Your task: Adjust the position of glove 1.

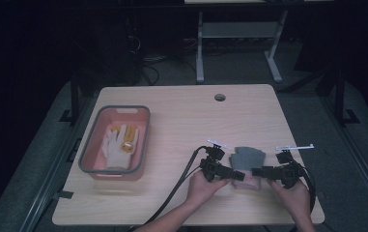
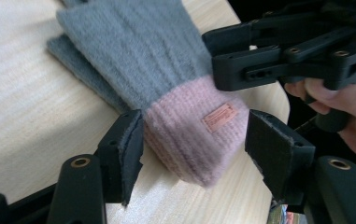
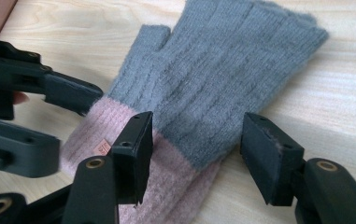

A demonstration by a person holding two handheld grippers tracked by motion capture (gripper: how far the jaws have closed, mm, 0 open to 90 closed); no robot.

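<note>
Near the front edge of the table [image 1: 181,111], a grey fingerless glove [image 1: 247,159] with a pink cuff [image 2: 189,140] lies flat between the two hands. Its long axis runs away from the person: the cuff points back toward the front edge, the grey finger end toward the far side.

Both claws close in on the cuff end from opposite sides. The left claw [image 1: 238,175] comes from the glove's left with its jaws spread; in the left gripper view the cuff sits right between the pads, its small tan label [image 2: 219,117] facing up, but neither pad presses the knit yet. The right claw [image 1: 258,171] comes from the right, likewise open; in the right gripper view its jaws straddle the seam where pink meets grey, one pad over the cuff, the other clear of the glove's edge over bare wood.

Both claws look about equally near, so the coming grip probably turns on each pinching its own side of the cuff across the glove's width.

Well apart, at the table's left, a pink bin [image 1: 98,133] with a grey rim holds a white and yellow work glove [image 1: 120,141].
</note>
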